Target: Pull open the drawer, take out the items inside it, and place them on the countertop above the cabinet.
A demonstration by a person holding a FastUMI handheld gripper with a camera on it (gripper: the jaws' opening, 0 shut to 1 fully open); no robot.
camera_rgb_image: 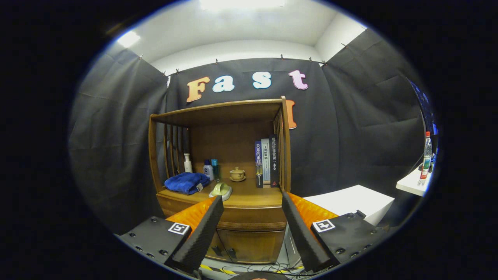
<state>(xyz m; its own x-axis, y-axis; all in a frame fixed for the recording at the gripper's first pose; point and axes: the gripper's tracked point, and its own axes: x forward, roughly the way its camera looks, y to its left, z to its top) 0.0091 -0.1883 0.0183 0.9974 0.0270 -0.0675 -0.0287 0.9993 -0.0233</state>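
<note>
The gripper (252, 198) hangs in front of a brown wooden cabinet (229, 155) with slatted sides, its two ridged fingers (206, 229) spread wide apart with nothing between them except the cabinet's front seen beyond. The wooden drawer (249, 219) runs as a wide band under the countertop (253, 190); it looks pushed in flush, its front showing between the fingertips, and whatever it holds is hidden. Below it are two lower cabinet doors (249, 245). On the countertop, just beyond the left finger, lies a pale yellow-green slipper (221, 189), and beside that a crumpled soft blue towel (186, 182) with a small tag. Behind the towel stand a white pump bottle (188, 163), a small white-and-blue bottle (208, 169) and a slim teal bottle (215, 168). Further back, near the middle, sits a beige lidded ceramic cup on a saucer (237, 174). Against the right slats stand three upright books (267, 162). To the right of the cabinet is a white boxy block (358, 200), and further off a white table corner (410, 182) carrying a clear plastic bottle with a red cap (426, 157). Black cables and a yellow-black striped strip (218, 269) lie on the floor below the fingers
</note>
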